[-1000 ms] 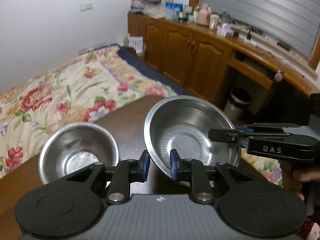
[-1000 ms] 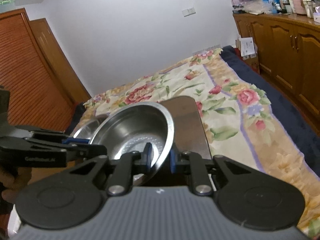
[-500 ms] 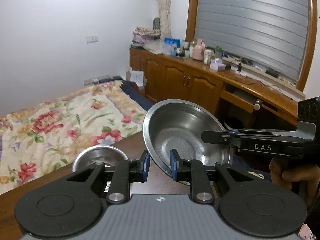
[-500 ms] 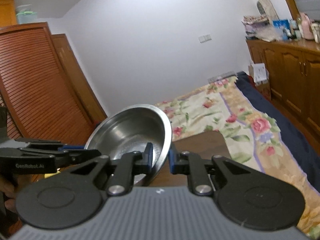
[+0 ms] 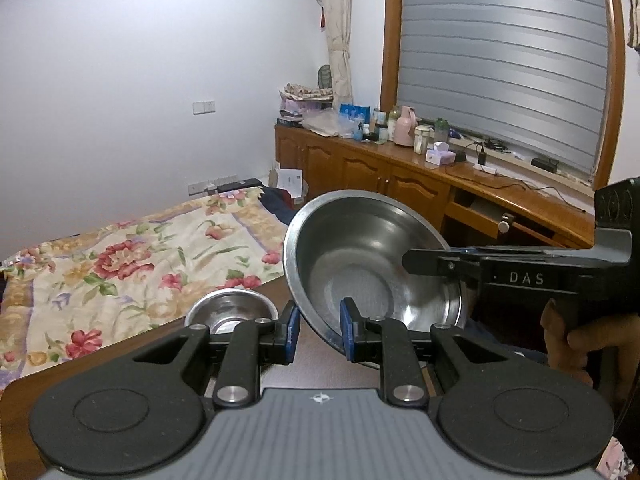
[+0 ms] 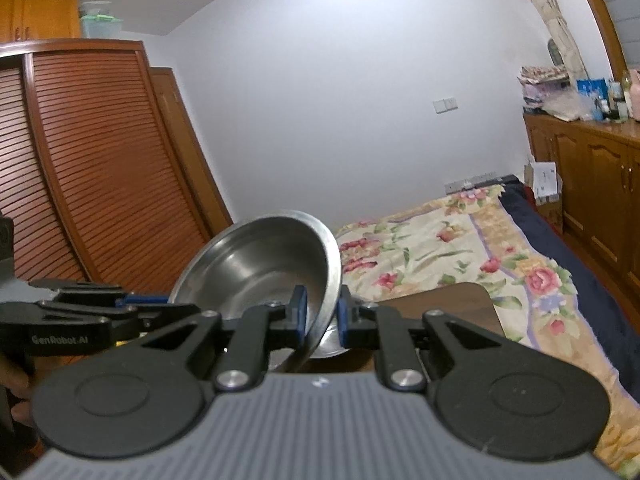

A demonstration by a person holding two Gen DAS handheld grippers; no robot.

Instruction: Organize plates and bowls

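Observation:
A large steel bowl hangs tilted in the air above the brown table, held between both grippers. My left gripper is shut on its near rim, blue pads either side of the edge. My right gripper comes in from the right and clamps the opposite rim. In the right wrist view, the right gripper is shut on the rim of the same large bowl, and the left gripper grips it from the left. A small steel bowl sits upright on the table below.
A bed with a floral cover lies just beyond the table's far edge. Wooden cabinets with a cluttered top line the right wall. Louvred wardrobe doors stand to the left. A person's hand holds the right gripper's handle.
Both grippers have risen with the large bowl between them. The small bowl and the table have dropped lower in both views, and more of the walls shows.

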